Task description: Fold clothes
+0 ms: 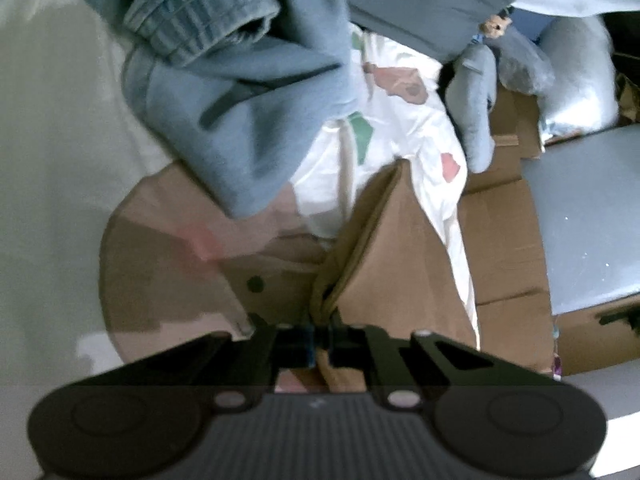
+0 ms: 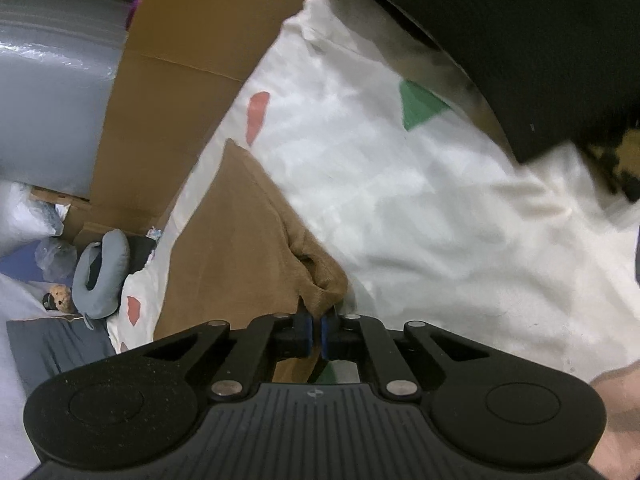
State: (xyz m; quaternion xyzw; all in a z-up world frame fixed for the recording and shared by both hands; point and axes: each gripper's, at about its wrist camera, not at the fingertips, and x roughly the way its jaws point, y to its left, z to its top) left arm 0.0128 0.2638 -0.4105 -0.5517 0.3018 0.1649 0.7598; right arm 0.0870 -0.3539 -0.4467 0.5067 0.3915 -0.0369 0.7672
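Tan-brown garment (image 1: 384,248) — soft knit, creased, bunched at the pinched edges. Left gripper (image 1: 320,338) clamped on one edge, right gripper (image 2: 316,330) on another — over white patterned sheet (image 2: 400,200).

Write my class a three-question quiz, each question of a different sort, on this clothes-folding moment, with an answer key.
1. True or false: both grippers are shut on the brown garment.
2. Which colour is the sheet under it? A) white with coloured patches B) plain black C) striped red
3. Fill in: in the left wrist view, the clothing bunched beyond the brown garment is ____ in colour.

Key:
1. True: the left gripper and right gripper each pinch a fold.
2. A
3. Blue: the blue clothes.
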